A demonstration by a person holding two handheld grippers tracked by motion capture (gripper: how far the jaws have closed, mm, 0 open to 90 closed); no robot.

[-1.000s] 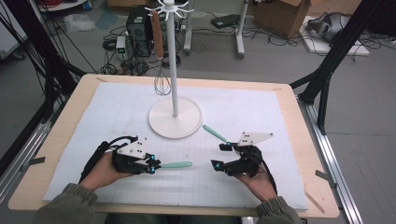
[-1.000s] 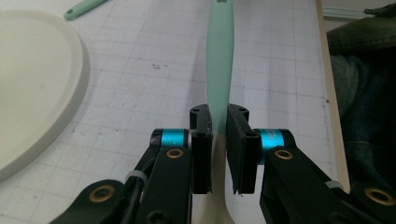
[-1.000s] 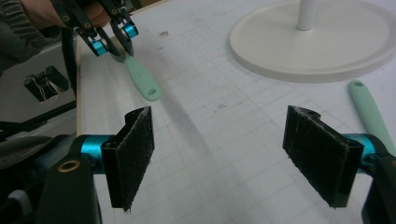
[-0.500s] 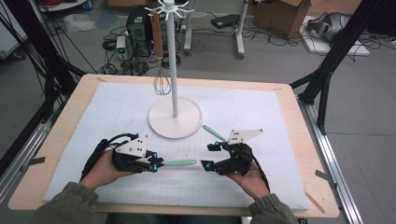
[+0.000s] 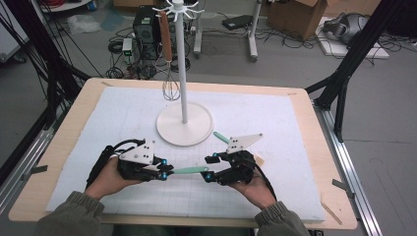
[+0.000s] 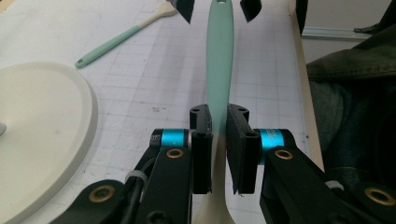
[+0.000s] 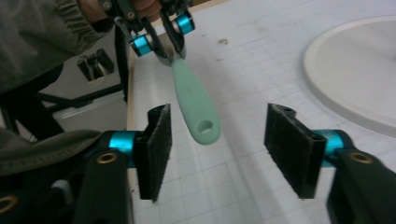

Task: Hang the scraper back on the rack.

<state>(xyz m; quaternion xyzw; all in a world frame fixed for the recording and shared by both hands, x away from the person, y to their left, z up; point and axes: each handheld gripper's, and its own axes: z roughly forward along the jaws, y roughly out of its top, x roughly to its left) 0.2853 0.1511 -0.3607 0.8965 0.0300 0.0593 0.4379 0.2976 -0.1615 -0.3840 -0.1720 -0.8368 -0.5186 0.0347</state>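
Both forearms, in olive-green sleeves, come in from the near edge of the bench, each hand wrapped around a hand-held gripper and angled inward so the 2 tools point at each other. The left hand-held gripper [image 5: 164, 171] lies low over the bench with its 2 black jaws pressed close together, only a narrow gap between the pads [image 6: 201, 149]. The right hand-held gripper [image 5: 210, 168] faces it from just beside, its 2 jaws spread wide apart, pads [image 7: 156, 149] facing each other across an open gap.
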